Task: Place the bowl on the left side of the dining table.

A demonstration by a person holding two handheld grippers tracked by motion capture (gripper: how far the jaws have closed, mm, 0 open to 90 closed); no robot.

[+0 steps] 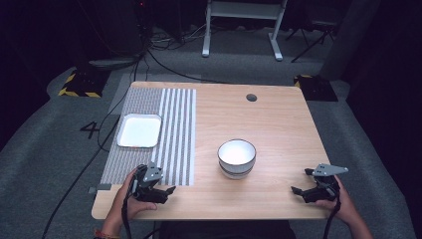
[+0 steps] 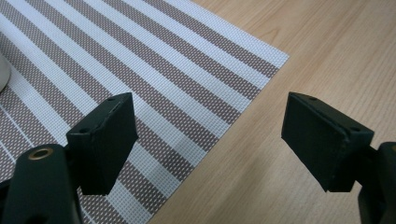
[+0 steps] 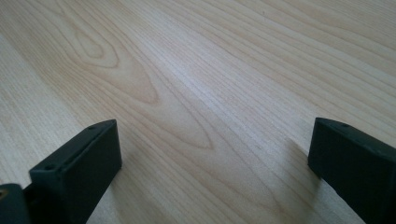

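Both hands rest low at the near edge of the desk (image 1: 278, 119), one at each front corner. The left gripper (image 1: 166, 190) lies at the near corner of the striped mat (image 1: 174, 129), jaws spread wide and empty, aimed right toward the white bowl (image 1: 237, 158). The right gripper (image 1: 300, 181) sits on bare wood, jaws wide and empty, pointing left. The bowl stands between them, well apart from both. A white tray (image 1: 140, 131) lies on the mat.
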